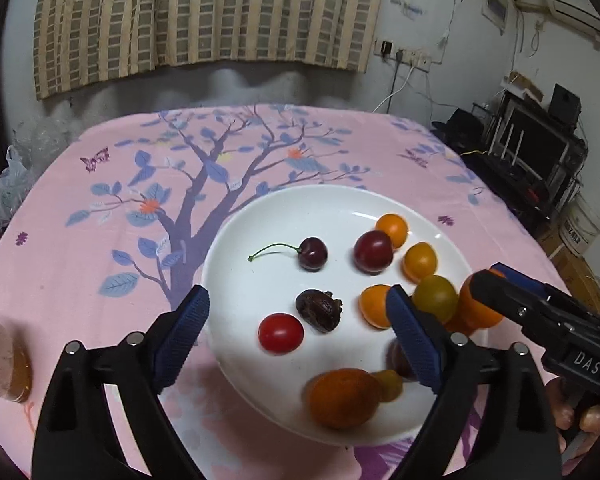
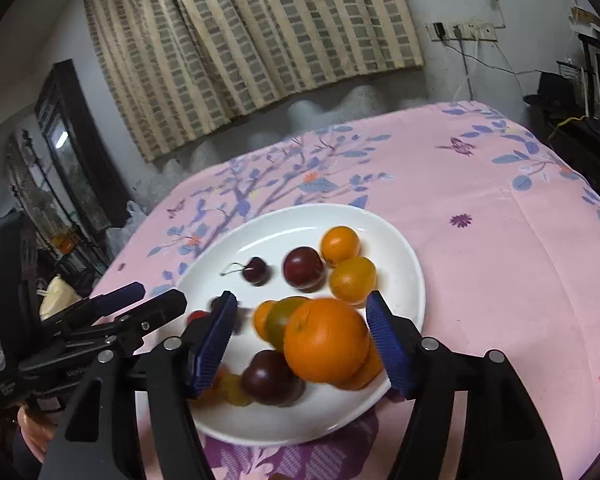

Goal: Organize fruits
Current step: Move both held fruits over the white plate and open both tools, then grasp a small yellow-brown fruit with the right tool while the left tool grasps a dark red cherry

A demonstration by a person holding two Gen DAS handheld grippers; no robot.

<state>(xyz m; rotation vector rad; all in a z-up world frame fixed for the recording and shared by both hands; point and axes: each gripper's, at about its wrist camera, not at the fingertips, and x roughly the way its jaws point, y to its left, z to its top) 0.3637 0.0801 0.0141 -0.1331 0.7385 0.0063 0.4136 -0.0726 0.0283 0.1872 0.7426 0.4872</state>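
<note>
A white plate (image 1: pixel 260 220) on the pink cloth holds several small fruits: a cherry with stem (image 1: pixel 312 254), a dark plum (image 1: pixel 373 251), orange tomatoes (image 1: pixel 420 261), a red tomato (image 1: pixel 281 333), a date (image 1: pixel 319 310) and a blurred orange fruit (image 1: pixel 342 398). My left gripper (image 1: pixel 298 338) is open above the plate's near side, empty. My right gripper (image 2: pixel 302 340) is open with a large orange (image 2: pixel 326 346) between its fingers, touching neither pad. The plate also shows in the right wrist view (image 2: pixel 404 280).
A glass of amber liquid (image 1: pixel 4 364) stands at the left table edge. Plastic bags (image 1: pixel 8 184) lie off the table's left. Shelves and electronics (image 1: pixel 540 148) stand to the right. Curtain and wall lie behind the table.
</note>
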